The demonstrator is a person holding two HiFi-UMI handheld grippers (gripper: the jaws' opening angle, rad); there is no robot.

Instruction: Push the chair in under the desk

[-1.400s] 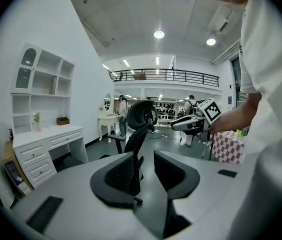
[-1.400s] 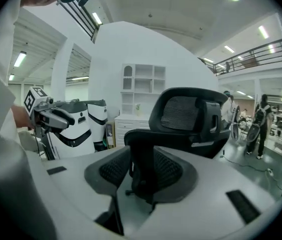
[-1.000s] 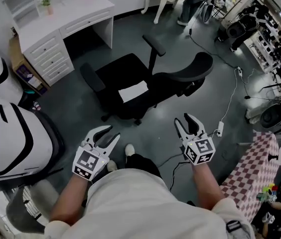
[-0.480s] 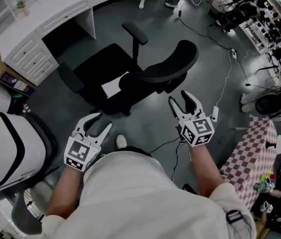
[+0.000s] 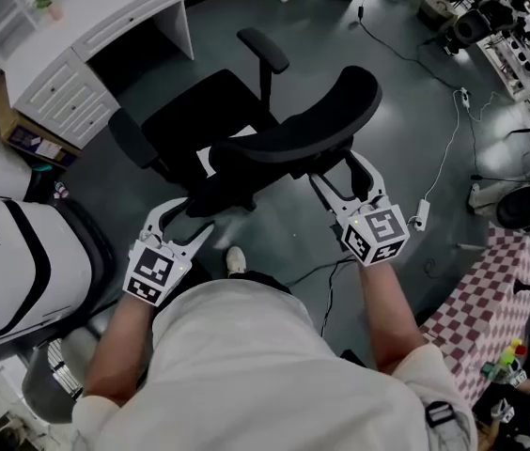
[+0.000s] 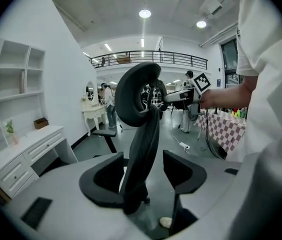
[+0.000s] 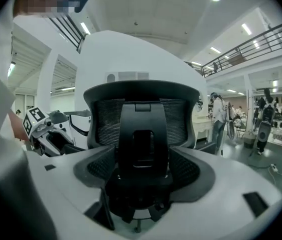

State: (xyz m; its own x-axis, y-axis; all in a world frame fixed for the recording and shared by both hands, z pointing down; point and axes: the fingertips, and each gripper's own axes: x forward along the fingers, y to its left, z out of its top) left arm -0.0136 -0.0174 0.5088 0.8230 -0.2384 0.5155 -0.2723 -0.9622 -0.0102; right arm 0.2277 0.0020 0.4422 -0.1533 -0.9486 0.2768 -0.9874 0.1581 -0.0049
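Grey glossy floor; checkered tablecloth at right; mezzanine railing; round ceiling lights lit.

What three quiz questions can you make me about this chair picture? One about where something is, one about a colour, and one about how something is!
1. Where is the desk?
A. beyond the chair, at the upper left of the head view
B. behind the person
C. on top of the checked cloth

2. What colour is the chair?
A. red
B. black
C. white

3. How is the chair?
A. tucked in under the desk
B. tipped over on its side
C. upright, out on the floor

Answers:
1 A: the desk fills the upper-left corner of the head view, past the chair.
2 B: the chair is black all over.
3 C: it stands upright on the grey floor, clear of the desk's opening.
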